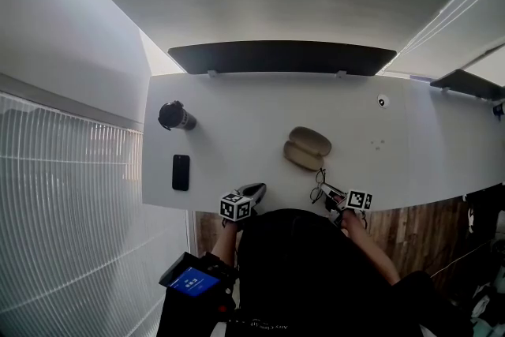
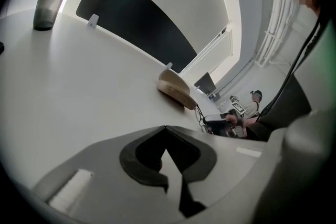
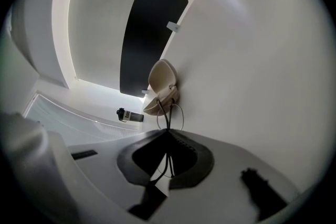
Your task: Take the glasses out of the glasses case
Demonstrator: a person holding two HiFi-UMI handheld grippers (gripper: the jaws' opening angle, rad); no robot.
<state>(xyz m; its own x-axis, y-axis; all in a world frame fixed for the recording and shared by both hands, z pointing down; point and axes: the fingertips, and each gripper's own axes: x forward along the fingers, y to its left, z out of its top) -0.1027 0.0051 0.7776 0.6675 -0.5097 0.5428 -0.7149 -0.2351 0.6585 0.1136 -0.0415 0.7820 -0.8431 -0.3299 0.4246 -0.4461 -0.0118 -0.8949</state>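
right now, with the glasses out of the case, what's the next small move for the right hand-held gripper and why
Probably lower the glasses onto the bare white table in front of the open glasses case, then open the jaws. The right hand-held gripper is shut on their thin frame, and they already sit clear of the case near the table's front edge, so only the set-down seems left.

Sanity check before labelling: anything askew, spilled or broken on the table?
Nothing stands out. The case lies open on the table. The glasses are out of it, pinched by the right gripper near the front edge. The bottle is upright and the phone lies flat. No spill.
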